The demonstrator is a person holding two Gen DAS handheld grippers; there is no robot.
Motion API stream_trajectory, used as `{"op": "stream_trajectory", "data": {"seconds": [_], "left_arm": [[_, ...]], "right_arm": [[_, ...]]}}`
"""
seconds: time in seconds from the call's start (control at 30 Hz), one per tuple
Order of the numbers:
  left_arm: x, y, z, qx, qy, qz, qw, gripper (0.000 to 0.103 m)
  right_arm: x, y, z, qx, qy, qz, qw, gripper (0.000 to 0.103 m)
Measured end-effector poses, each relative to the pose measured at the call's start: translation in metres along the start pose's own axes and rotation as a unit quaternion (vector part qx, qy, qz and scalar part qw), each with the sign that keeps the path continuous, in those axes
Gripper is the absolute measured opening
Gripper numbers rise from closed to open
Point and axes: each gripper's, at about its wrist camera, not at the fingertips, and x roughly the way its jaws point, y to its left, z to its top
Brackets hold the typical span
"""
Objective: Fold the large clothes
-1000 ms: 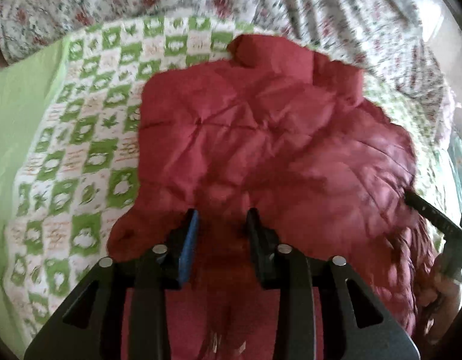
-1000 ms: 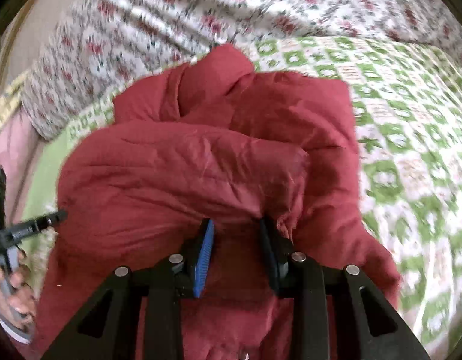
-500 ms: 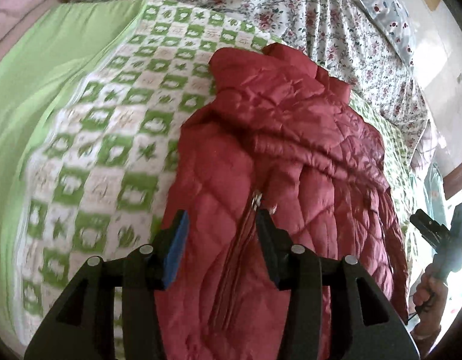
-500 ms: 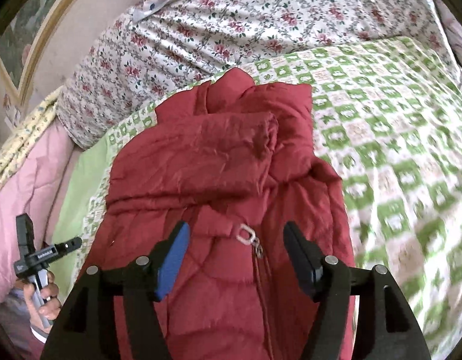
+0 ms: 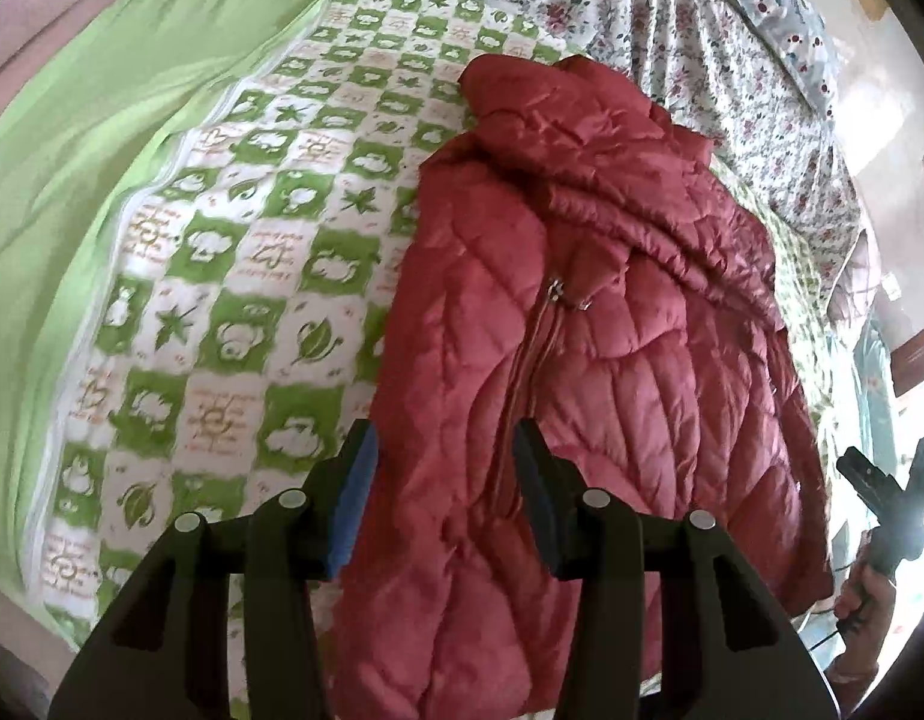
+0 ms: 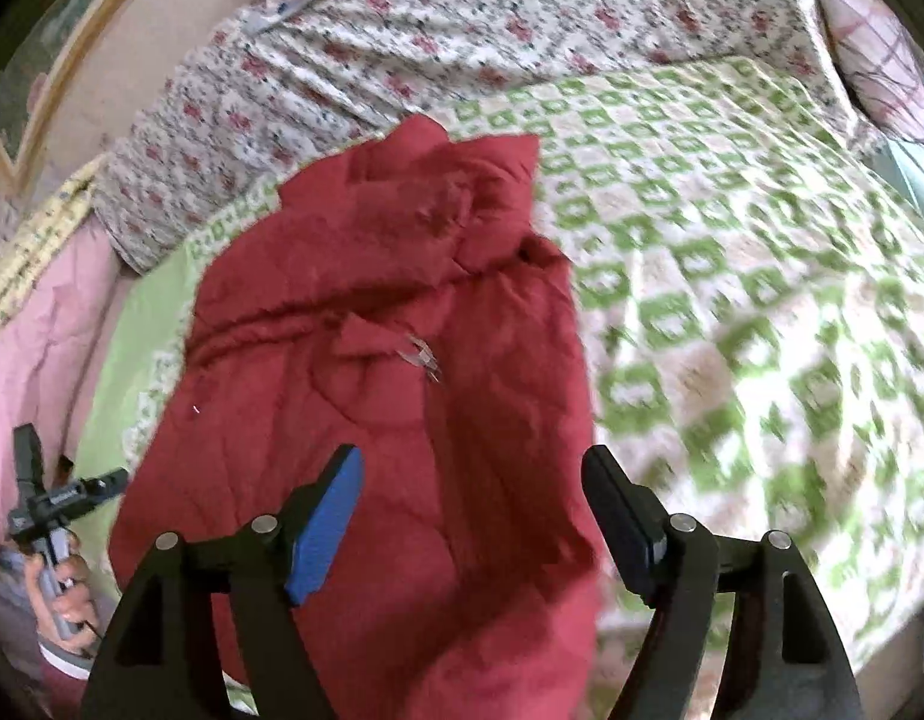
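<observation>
A red quilted jacket lies on a bed, spread over a green-and-white checked blanket, its hood end toward twelve o'clock near a flowered sheet. Its zip runs down the front, with the zip pull at the top of the zip, below the hood.

The left tool hovers above the jacket's near left edge, jaws partly apart and holding nothing; the jacket's edge and zip line show between its fingers, below them. The jacket stretches from the tool toward twelve and one o'clock.

The right tool hangs over the jacket's near right part, its jaws opening wide with nothing gripped; red cloth lies beneath the gap. In the right view the left tool shows at nine o'clock, held by a hand.
</observation>
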Motion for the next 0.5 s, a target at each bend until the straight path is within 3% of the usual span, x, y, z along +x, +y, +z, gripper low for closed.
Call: {"op": "stream_trajectory", "data": {"seconds": [0.2, 0.3, 0.5], "left_arm": [[0.0, 0.004, -0.012, 0.002, 0.009, 0.005, 0.9999, 0.045], [-0.001, 0.006, -0.016, 0.005, 0.009, 0.004, 0.9999, 0.061], [0.0, 0.009, -0.022, 0.0, 0.013, -0.007, 0.9999, 0.063]], "right_arm": [[0.004, -0.003, -0.023, -0.015, 0.031, -0.018, 0.999, 0.079], [0.007, -0.002, -0.032, -0.021, 0.046, -0.019, 0.999, 0.079], [0.016, 0.001, -0.052, -0.038, 0.077, -0.021, 0.996, 0.079]]}}
